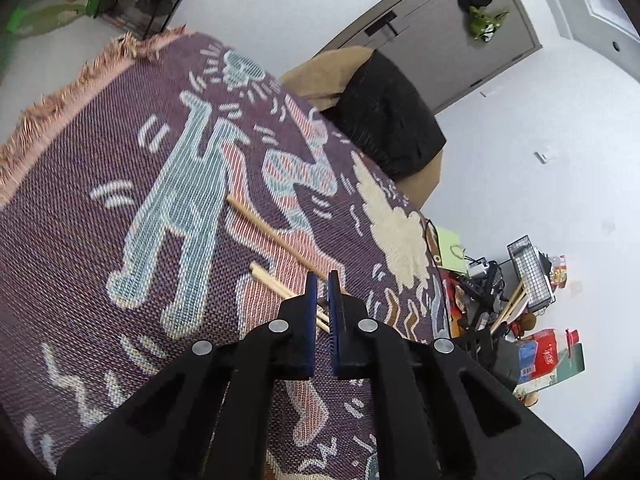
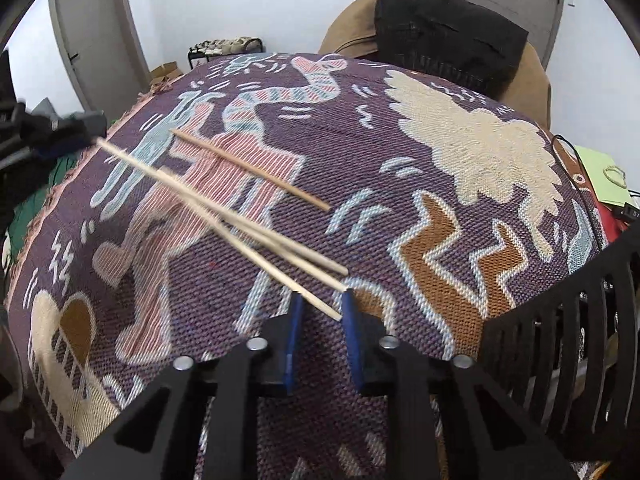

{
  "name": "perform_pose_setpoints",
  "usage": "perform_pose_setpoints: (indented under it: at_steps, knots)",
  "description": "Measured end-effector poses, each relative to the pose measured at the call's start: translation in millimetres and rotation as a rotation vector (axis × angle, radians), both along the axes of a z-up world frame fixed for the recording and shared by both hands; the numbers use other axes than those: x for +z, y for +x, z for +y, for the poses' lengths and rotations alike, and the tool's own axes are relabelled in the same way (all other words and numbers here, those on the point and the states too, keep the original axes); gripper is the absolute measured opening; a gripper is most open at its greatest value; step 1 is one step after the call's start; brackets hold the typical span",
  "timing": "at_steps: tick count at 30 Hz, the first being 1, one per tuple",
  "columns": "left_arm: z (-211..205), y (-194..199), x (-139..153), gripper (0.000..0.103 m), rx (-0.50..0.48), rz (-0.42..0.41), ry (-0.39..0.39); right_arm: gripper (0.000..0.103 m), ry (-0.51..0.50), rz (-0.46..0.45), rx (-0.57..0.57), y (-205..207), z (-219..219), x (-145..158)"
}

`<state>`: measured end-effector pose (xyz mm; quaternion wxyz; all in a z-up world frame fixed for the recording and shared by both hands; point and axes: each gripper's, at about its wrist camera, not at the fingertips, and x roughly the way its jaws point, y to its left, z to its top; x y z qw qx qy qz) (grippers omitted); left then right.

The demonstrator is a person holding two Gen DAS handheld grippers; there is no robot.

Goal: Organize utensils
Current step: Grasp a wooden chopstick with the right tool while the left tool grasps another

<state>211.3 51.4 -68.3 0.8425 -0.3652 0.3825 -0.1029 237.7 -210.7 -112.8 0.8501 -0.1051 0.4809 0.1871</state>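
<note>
A purple patterned cloth covers the table. My left gripper is shut on a small bundle of wooden chopsticks. In the right wrist view the left gripper sits at the upper left, holding that bundle slanted above the cloth. The bundle's thin ends reach my right gripper. One tip lies between its blue pads, which stand apart and do not press on it. A lone chopstick lies flat on the cloth farther back, also visible in the left wrist view.
A black slatted holder stands at the right edge of the right wrist view. A chair with a black and tan coat is behind the table. Boxes, a wire basket and other clutter lie on the floor beyond the table's right edge.
</note>
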Motion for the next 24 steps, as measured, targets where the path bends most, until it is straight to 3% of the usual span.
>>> perform_pose_setpoints:
  at_steps: [5, 9, 24]
  knots:
    - [-0.8, -5.4, 20.0, 0.005, -0.012, -0.048, 0.03, 0.009, 0.016, 0.004, 0.045, -16.6, 3.1, 5.2]
    - [-5.1, -10.0, 42.1, 0.005, -0.024, -0.103, 0.056, 0.007, 0.051, -0.029, 0.075, -34.2, 2.3, 28.1]
    - [-55.5, -22.2, 145.3, 0.005, -0.122, -0.335, 0.139, 0.004, 0.181, -0.337, 0.034, -90.2, -49.5, 179.7]
